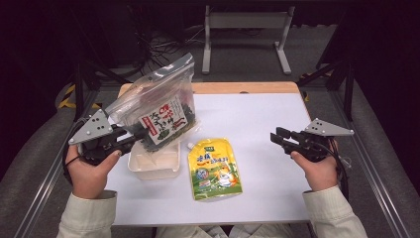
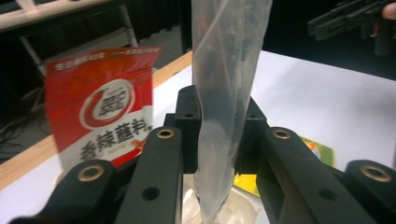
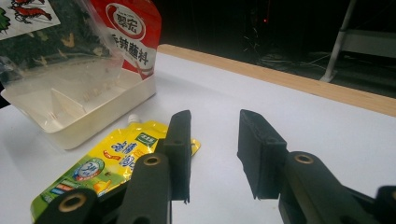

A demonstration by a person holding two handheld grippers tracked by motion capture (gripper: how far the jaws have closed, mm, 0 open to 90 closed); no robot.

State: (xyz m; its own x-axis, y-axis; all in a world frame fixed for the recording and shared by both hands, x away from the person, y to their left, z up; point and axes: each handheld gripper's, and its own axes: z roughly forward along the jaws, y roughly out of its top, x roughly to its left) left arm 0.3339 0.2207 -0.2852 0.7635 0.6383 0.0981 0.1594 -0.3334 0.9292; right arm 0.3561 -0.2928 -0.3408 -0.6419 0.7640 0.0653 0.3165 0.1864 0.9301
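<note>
My left gripper (image 1: 140, 134) is shut on the lower edge of a clear zip bag (image 1: 157, 101) holding dark dried greens and a white label. The bag hangs tilted over a white divided tray (image 1: 166, 167). In the left gripper view the bag's clear plastic (image 2: 229, 51) rises between the two pads of the left gripper (image 2: 218, 105). A yellow spouted pouch (image 1: 214, 169) lies flat to the right of the tray. My right gripper (image 1: 277, 137) hovers open and empty at the table's right; in its own view the right gripper (image 3: 215, 140) stands beyond the yellow pouch (image 3: 105, 161).
A red and white packet (image 2: 100, 105) stands at the tray's far side, also the red packet (image 3: 133, 32) behind the tray (image 3: 100, 119). The white table top (image 1: 247, 119) ends in a wooden strip at the back. A metal frame stands on the floor behind.
</note>
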